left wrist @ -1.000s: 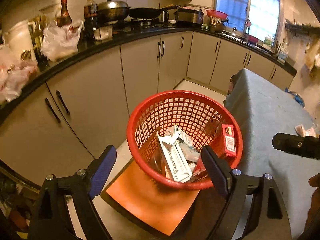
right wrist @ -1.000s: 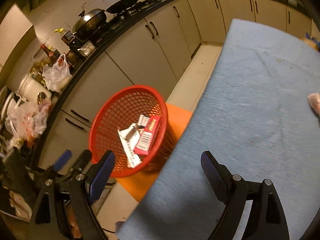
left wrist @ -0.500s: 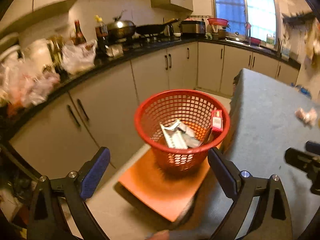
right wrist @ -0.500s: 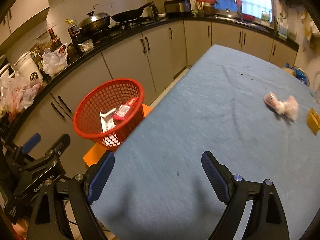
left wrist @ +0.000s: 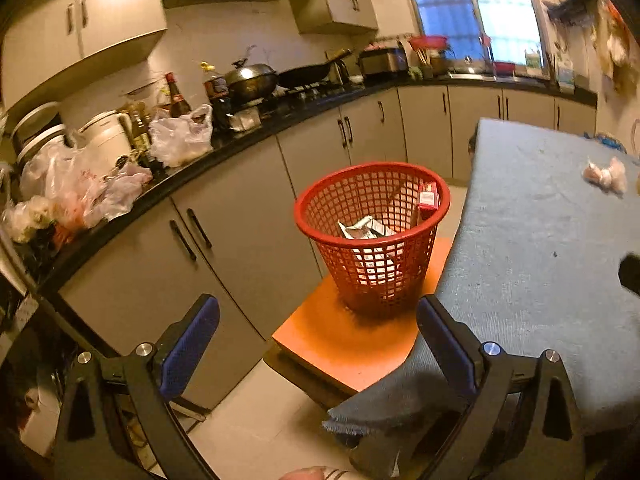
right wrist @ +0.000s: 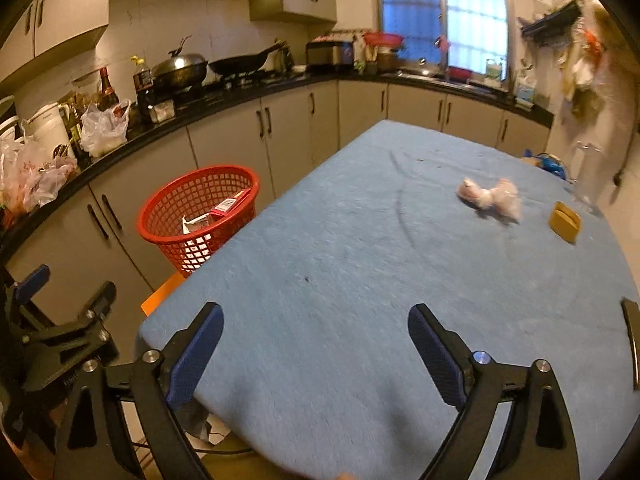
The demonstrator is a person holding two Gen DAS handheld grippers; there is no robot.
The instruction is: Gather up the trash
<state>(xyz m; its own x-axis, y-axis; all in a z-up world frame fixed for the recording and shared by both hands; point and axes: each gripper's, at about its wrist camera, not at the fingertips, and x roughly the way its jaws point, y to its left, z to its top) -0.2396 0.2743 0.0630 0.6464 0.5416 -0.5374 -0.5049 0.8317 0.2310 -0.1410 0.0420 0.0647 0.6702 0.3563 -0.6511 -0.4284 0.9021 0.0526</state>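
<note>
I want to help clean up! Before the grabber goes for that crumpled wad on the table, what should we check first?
1. Right gripper open and empty: ok, jaws spread wide, nothing between them.
2. Left gripper open and empty: ok.
3. Crumpled wad in view and free to grab: ok, it lies alone on the blue tablecloth.
4. Small yellow box out of the way: ok, it sits apart from the wad, to its right.
5. Red basket ready for the drop: ok, upright on the orange stool beside the table, with room above the trash inside.
6. Whether the wad is light or sticky: cannot tell.
</note>
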